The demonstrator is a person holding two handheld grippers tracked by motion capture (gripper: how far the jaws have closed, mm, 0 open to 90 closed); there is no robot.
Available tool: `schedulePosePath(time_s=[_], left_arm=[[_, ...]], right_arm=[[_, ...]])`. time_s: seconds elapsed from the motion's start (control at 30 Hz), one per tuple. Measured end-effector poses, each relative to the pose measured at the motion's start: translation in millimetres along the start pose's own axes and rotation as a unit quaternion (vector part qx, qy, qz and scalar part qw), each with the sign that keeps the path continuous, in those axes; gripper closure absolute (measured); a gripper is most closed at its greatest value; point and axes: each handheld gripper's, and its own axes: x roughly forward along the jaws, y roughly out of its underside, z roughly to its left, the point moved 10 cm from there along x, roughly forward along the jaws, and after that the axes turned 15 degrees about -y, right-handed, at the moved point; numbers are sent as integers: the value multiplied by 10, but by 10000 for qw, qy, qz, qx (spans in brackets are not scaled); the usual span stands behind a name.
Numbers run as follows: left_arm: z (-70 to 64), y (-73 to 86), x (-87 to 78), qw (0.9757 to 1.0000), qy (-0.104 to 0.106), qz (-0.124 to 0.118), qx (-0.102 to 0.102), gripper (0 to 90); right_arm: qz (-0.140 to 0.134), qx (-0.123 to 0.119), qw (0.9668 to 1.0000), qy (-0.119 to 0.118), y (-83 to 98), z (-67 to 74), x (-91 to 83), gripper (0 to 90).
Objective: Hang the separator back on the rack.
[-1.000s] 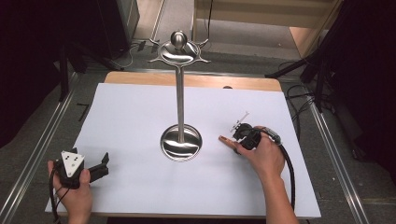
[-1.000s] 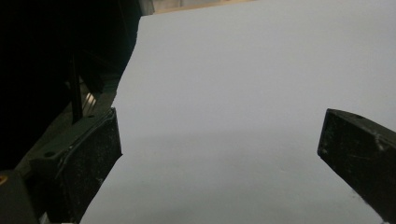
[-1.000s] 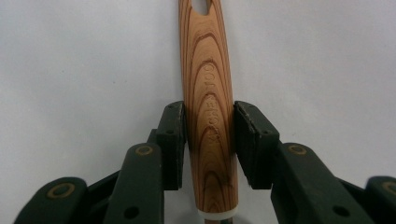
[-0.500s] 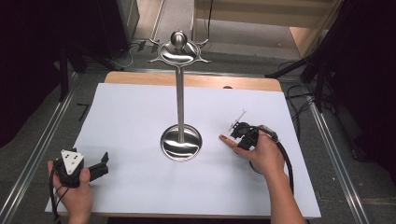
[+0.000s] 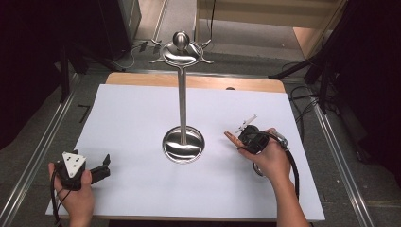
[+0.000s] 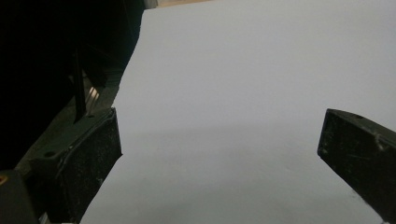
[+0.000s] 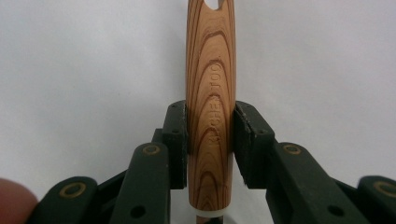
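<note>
My right gripper (image 5: 246, 138) sits right of centre on the table and is shut on a wooden handle (image 5: 231, 137) whose end pokes out to the left. In the right gripper view both black pads clamp the striped wooden handle (image 7: 210, 93) of my right gripper (image 7: 210, 128) near its lower end; a hole shows at the handle's far tip. A thin pale metal part (image 5: 247, 122) sticks out beyond the gripper. My left gripper (image 5: 103, 166) rests at the table's near left corner, open with nothing in it; in its own view my left gripper (image 6: 219, 144) has its jaws wide apart over bare white surface.
A tall steel stand (image 5: 182, 104) with a round base (image 5: 183, 145) and a hooked crown (image 5: 181, 52) rises at the middle of the white table cover (image 5: 142, 109). Dark floor and metal rails (image 5: 38, 156) flank the table. A cable (image 5: 292, 165) trails from the right gripper.
The right hand has shifted only slightly with the wooden handle in its grip. The left hand and gripper have stayed where they were.
</note>
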Motion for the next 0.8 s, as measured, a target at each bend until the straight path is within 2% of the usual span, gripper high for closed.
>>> schedulePosePath(time_s=[0.07,0.2,0.3,0.37,0.47,0.5,0.53,0.57,0.63,0.8], left_arm=[[-5,-1,0,10000,4,-10,12,2],[-8,-1,-2,10000,1,-15,20,3],[-8,-3,-3,10000,2,-27,22,3],[-5,-2,-2,10000,-4,-18,29,2],[-8,-2,-3,10000,-4,-22,31,3],[-8,-2,-3,10000,-4,-22,31,2],[-6,-3,-3,10000,-26,-26,31,2],[-5,-3,-3,10000,-28,-28,33,2],[-3,-4,-3,10000,-22,-29,17,2],[-4,-4,-4,10000,-24,-31,15,2]], right_arm=[[-191,91,9998,-56,-18,21,-38,701],[-538,112,9983,-186,-70,64,-101,702],[-708,146,9972,-207,-100,92,-150,701],[-851,98,9962,-133,-127,97,-183,701],[-1137,115,9932,-207,-178,140,-232,702],[-1137,115,9932,-207,-178,140,-232,702],[-1460,127,9887,-306,-238,162,-285,702],[-1543,159,9872,-361,-253,181,-307,702],[-1790,74,9829,-435,-309,219,-357,702],[-2231,72,9734,-510,-404,317,-469,702]])
